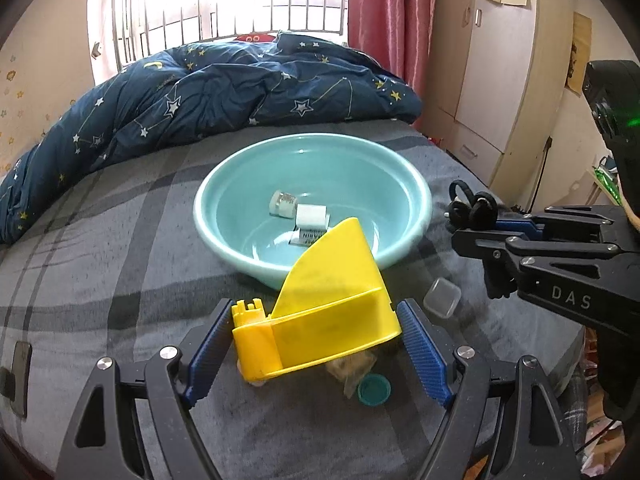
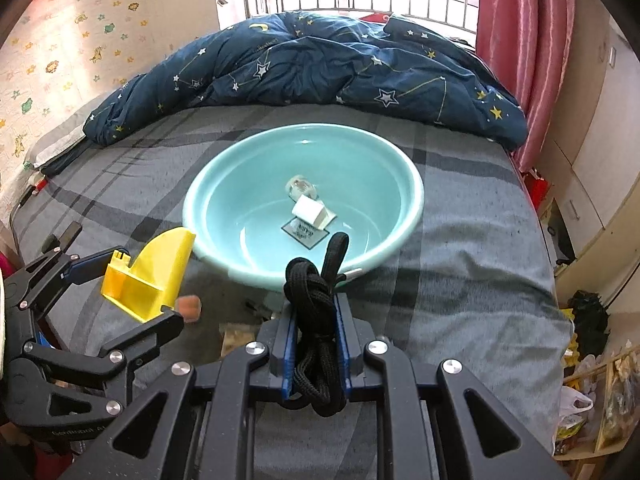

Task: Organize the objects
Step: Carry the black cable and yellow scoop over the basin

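Note:
A teal basin (image 1: pixel 224 184) (image 2: pixel 208 184) sits on the grey plaid bed and holds a small jar (image 1: pixel 282 202) (image 2: pixel 300 187), a white box (image 1: pixel 312 215) (image 2: pixel 309 209) and a flat packet (image 2: pixel 306 233). My left gripper (image 1: pixel 316 320) (image 2: pixel 132 280) is shut on a yellow plastic holder (image 1: pixel 320 320) (image 2: pixel 148 276), just in front of the basin. My right gripper (image 2: pixel 316 312) (image 1: pixel 480 220) is shut on a bundled black cord (image 2: pixel 316 300) (image 1: pixel 472 206), held near the basin's near-right rim.
On the bed near the left gripper lie a clear square lid (image 1: pixel 442 297), a teal bottle cap (image 1: pixel 374 391) and a small clear bag (image 1: pixel 352 366). A brown cube (image 2: pixel 189 306) lies beside the yellow holder. A dark star-patterned duvet (image 1: pixel 224 92) is piled behind the basin.

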A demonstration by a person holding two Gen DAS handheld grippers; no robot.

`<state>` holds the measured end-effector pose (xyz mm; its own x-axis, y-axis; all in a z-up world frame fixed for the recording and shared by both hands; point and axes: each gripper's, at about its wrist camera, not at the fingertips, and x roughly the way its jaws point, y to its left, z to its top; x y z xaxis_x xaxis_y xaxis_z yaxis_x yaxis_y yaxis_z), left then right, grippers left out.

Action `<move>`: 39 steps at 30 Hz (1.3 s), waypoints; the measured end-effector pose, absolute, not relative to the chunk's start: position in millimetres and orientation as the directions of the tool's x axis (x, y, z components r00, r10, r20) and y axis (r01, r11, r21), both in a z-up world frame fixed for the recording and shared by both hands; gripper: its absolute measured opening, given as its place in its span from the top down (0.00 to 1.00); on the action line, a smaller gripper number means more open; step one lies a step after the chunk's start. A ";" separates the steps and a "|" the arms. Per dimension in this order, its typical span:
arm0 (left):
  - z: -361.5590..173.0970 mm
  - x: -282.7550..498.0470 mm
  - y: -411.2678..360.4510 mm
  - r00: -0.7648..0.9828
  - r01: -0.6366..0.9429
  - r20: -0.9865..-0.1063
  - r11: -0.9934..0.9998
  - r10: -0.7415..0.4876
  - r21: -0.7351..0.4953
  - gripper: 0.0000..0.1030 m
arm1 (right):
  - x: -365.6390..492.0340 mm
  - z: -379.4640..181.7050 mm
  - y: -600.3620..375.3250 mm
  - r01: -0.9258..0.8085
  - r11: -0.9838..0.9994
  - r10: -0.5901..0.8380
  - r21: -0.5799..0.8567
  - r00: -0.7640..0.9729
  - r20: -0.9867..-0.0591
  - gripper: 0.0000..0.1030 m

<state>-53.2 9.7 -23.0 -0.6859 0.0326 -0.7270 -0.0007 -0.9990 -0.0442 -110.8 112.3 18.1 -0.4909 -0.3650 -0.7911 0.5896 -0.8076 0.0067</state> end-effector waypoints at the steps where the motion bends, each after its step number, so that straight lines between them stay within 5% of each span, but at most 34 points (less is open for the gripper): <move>1: -21.8 -55.6 9.4 -0.687 -0.001 -0.726 -0.999 0.031 -0.042 0.17 | -112.3 19.3 111.0 0.590 -0.807 -0.368 0.009 -0.491 -0.790 0.83; 39: -26.6 -164.0 -18.0 -0.678 0.003 -0.735 -1.000 0.007 -0.012 0.17 | -221.6 17.6 54.2 0.599 -0.800 -0.386 0.039 -0.462 -0.798 0.83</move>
<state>-164.0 -18.0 -26.6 -0.6785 0.0074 -0.7346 0.0026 -0.9999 -0.0124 -221.6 54.2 17.6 -0.4622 -0.3859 -0.7984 0.5994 -0.7995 0.0395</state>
